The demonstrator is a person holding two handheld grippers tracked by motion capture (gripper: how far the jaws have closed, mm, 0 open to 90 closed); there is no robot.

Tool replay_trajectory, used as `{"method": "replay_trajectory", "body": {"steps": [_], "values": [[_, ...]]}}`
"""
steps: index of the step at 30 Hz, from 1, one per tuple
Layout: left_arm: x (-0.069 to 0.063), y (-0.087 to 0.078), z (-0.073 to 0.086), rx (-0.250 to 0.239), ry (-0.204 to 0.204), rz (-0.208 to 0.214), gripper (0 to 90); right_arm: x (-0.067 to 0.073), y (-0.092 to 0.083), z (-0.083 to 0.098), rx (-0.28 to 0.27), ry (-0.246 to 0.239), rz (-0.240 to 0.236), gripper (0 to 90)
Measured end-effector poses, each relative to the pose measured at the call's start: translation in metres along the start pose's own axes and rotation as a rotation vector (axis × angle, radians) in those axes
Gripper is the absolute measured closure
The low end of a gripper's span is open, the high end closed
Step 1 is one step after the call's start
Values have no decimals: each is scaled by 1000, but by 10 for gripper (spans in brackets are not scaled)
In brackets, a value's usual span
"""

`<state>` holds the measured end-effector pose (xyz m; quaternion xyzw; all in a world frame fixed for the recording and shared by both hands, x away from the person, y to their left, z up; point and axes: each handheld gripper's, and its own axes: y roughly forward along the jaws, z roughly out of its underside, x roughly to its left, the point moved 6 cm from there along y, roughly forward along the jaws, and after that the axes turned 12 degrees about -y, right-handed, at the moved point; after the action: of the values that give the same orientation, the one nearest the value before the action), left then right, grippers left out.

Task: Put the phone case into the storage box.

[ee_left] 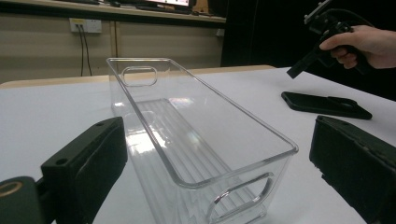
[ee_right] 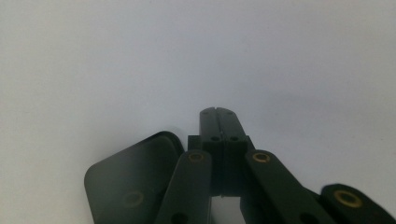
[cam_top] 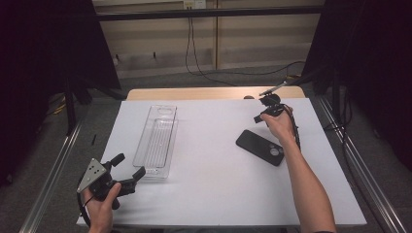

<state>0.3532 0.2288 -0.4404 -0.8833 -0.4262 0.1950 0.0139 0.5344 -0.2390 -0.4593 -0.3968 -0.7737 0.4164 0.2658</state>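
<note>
1. A black phone case (cam_top: 260, 147) is laid flat on the white table (cam_top: 214, 160), right of centre.
2. The right gripper (cam_top: 259, 118) is held just above and beyond the case, apart from it; its jaws are pressed fully together and nothing is gripped.
3. A clear plastic bin (cam_top: 157, 140) is placed left of centre, well apart from the case.
4. The left gripper (cam_top: 130, 171) is held at the bin's near end; its jaws are spread wide and nothing is gripped.
</note>
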Motion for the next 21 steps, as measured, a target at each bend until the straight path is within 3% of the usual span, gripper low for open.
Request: {"method": "replay_trajectory", "body": {"steps": [3, 5, 6, 10, 21], "values": [[0, 0, 0, 1, 2, 0, 42, -1, 8, 2, 10, 3, 4, 900], [0, -1, 0, 0, -1, -2, 42, -1, 12, 3, -2, -20, -4, 900], [1, -1, 0, -1, 1, -2, 42, -1, 16, 4, 10, -24, 15, 900], [1, 0, 0, 5, 2, -2, 42, 1, 24, 7, 33, -22, 12, 900], [1, 0, 0, -1, -1, -3, 42, 10, 34, 7, 65, -65, 8, 900]]}}
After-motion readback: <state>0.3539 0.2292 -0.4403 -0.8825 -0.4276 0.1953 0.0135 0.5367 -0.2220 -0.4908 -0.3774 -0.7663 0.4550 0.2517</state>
